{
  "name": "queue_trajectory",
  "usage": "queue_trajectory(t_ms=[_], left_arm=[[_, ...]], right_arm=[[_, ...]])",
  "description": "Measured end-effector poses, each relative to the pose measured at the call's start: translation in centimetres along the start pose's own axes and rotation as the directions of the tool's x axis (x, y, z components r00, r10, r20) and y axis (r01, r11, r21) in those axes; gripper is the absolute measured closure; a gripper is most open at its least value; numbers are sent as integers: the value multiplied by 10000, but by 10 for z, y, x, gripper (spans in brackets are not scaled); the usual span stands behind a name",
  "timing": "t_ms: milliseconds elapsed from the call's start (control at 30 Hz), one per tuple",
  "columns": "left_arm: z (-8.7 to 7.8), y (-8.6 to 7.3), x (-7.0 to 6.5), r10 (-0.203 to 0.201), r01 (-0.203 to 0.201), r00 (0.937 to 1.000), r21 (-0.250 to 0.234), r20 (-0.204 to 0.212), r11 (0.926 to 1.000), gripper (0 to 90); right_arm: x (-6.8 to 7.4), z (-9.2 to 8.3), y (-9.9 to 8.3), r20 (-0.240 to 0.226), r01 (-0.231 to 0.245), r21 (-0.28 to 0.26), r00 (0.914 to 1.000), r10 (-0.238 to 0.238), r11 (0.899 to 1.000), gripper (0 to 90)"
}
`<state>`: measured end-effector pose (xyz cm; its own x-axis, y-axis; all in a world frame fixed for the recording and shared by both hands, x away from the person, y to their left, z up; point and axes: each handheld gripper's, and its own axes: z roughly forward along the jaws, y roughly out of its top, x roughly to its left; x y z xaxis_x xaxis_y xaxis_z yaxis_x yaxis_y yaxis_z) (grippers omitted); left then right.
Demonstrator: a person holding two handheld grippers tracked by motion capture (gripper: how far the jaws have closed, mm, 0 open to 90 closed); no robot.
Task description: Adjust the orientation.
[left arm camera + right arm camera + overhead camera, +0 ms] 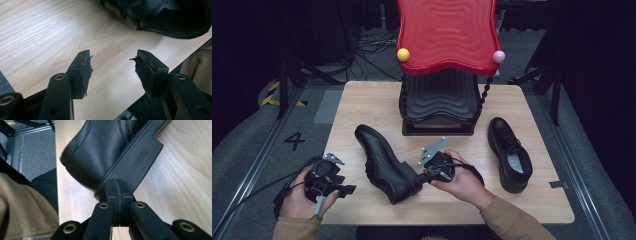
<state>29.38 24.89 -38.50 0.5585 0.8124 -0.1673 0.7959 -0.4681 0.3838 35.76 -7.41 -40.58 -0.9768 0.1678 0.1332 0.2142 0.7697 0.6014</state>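
A glossy black leather shoe (384, 162) lies on its side.

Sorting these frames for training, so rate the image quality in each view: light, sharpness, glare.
High view: soft and slightly blurry, dark surroundings, table evenly lit, glossy sheen on the red stand. Left gripper view: wood grain sharp, the shoe at the top dark and underexposed. Right gripper view: shoe stitching and heel texture crisp, sleeve at the left blurred, no harsh glare.
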Motion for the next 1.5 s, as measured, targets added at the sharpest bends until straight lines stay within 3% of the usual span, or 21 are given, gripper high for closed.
queue_trajectory(t_ms=[533, 633, 767, 833, 1067, 1267, 1400, 1500], left_arm=[[1, 2, 0, 67, -67, 10000, 16, 28, 10000, 466], [2, 2, 1, 79, -80, 10000, 13, 30, 10000, 465], [3, 2, 2, 19, -20, 10000, 36, 67, 10000, 465], [2, 3, 3, 68, -68, 10000, 25, 36, 10000, 465], [2, 3, 2, 54, -54, 10000, -7, 57, 10000, 465], [0, 3, 2, 118, -119, 9999, -37, -15, 9999, 465], [0, -1, 4, -72, 72, 10000, -10, 26, 10000, 463], [-2, -4, 6, -222, 222, 9998, -48, 6, 9997, 463]], right_arm=[[-25, -8, -17, 766, -661, 245, 9950, 640, 9975, 900], [-31, -6, -23, 1330, -949, 526, 9873, 872, 9941, 900], [-37, -1, -28, 1994, -1084, 1206, 9764, 829, 9868, 900], [-43, 2, -34, 1552, -1378, 1121, 9806, 1197, 9841, 900], [-42, -4, -33, 1622, -1340, 1014, 9798, 1165, 9858, 898], [-43, -16, -29, 1927, -1237, 755, 9754, 1073, 9894, 804], [-39, -35, -18, 1930, -1199, 206, 9746, 1137, 9926, 700], [-28, -44, -3, 1785, -800, -140, 9806, 812, 9967, 656]])
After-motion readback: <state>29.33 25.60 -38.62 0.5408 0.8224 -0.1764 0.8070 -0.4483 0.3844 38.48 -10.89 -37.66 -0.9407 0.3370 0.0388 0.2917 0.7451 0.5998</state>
